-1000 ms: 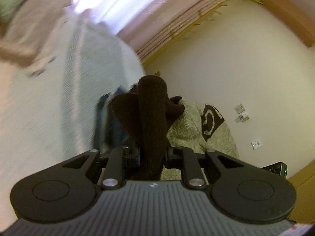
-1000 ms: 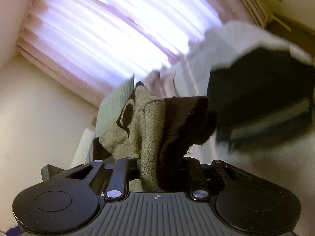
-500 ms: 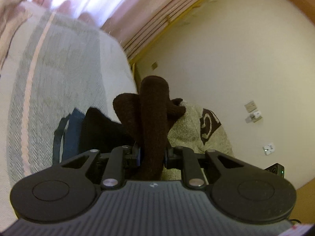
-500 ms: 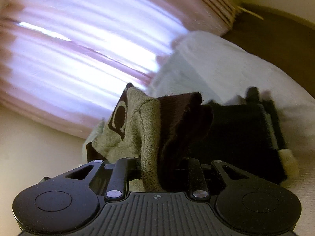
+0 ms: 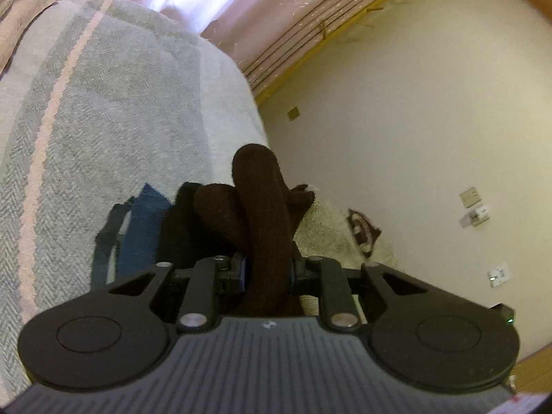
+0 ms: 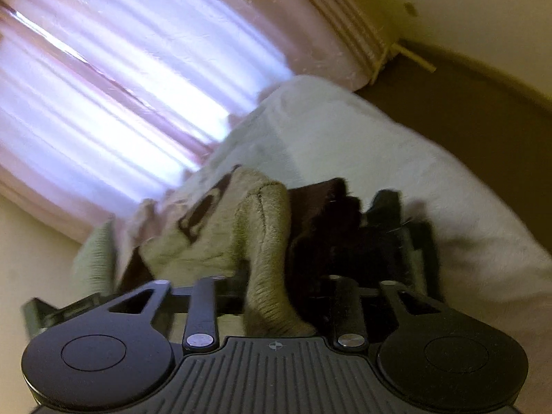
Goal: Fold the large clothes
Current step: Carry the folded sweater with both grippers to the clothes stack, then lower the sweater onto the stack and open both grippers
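Observation:
A knitted sweater in beige and dark brown hangs between both grippers. My left gripper (image 5: 267,270) is shut on a dark brown fold of the sweater (image 5: 264,214), and its beige body with a brown logo (image 5: 358,229) stretches off to the right. My right gripper (image 6: 276,288) is shut on a beige and brown fold of the same sweater (image 6: 262,227), whose logo panel (image 6: 203,212) spreads left. Both sets of fingertips are hidden in the cloth.
A bed with a grey herringbone blanket (image 5: 103,120) lies below. Folded dark and blue clothes (image 5: 145,227) sit on it beside the left gripper, seen as a black stack (image 6: 396,238) in the right wrist view. Pink curtains (image 6: 138,69) and a cream wall (image 5: 414,120) stand behind.
Both grippers have swung over the bed with the sweater still held. The folded dark stack has moved lower and closer to both of them.

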The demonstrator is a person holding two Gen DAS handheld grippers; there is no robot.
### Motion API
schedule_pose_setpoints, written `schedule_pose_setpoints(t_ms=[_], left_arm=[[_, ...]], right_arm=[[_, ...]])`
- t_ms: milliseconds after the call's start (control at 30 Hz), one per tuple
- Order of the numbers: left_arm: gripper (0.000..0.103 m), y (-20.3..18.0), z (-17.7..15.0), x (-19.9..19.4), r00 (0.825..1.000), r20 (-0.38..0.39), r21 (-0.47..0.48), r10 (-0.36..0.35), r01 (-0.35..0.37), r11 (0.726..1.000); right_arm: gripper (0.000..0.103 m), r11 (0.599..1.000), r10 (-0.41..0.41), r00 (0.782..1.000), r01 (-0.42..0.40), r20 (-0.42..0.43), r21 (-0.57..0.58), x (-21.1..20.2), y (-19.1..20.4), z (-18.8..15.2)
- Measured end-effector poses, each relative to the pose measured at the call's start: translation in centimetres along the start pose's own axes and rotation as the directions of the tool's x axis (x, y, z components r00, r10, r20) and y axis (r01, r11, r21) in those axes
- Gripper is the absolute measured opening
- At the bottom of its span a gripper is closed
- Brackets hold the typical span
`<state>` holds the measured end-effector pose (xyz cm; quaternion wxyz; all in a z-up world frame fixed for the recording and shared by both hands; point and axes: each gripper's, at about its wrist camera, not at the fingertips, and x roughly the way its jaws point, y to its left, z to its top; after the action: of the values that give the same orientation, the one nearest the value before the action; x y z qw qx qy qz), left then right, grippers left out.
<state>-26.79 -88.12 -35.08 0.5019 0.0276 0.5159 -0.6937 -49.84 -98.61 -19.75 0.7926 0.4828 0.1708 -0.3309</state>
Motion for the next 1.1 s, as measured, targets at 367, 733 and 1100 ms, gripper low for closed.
schedule_pose_setpoints(t_ms=[367, 733, 1100], left_arm=[[0.027, -4.6, -2.3, -8.1, 0.964, 0.191, 0.255, 0.186, -0.232, 0.939], [0.032, -9.2, -12.4, -4.0, 0.962, 0.136, 0.484, 0.237, -0.274, 0.831], [0.030, -10.4, -11.4, -1.7, 0.951, 0.169, 0.541, 0.260, -0.310, 0.782]], right_arm=[[0.060, 0.886, -0.301, 0.866, 0.409, 0.399, -0.219, -10.2, 8.5, -6.0], [0.056, 0.732, -0.377, 0.868, 0.493, 0.324, -0.470, -3.7, 8.4, -16.4], [0.057, 0.769, -0.356, 0.895, 0.444, 0.269, -0.459, -6.0, 9.0, -13.7]])
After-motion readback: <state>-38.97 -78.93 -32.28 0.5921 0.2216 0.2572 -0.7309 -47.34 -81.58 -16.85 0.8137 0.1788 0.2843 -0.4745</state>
